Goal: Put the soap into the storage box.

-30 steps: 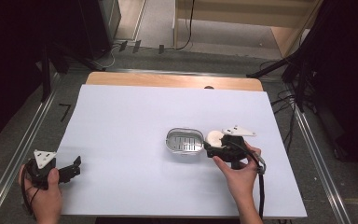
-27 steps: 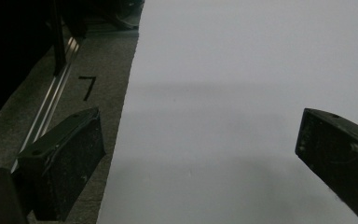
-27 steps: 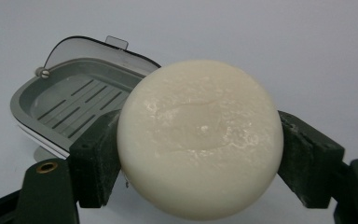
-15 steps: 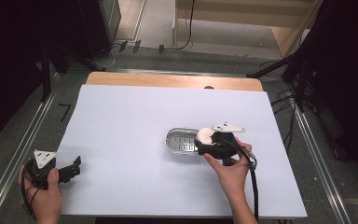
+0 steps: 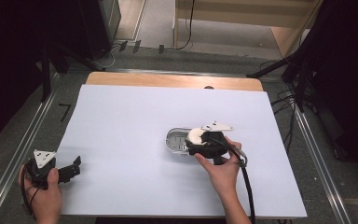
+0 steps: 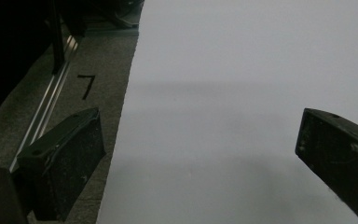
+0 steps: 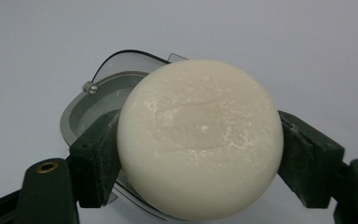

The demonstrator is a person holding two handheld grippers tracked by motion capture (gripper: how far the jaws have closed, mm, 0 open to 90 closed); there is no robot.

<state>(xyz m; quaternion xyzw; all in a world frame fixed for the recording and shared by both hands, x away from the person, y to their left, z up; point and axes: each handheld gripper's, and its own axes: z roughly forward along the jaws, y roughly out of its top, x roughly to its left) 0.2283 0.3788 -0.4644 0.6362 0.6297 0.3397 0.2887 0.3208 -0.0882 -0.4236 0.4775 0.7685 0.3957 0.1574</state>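
The right gripper point(image 5: 200, 140) has its jaws clamped on a round, cream-white bar of soap point(image 7: 199, 140), held just above the right end of a small grey soap dish point(image 5: 176, 140) near the middle of the white-covered bench point(image 5: 135, 116). The left gripper point(image 5: 70, 171) rests at the bench's near-left edge, jaws wide apart and empty.
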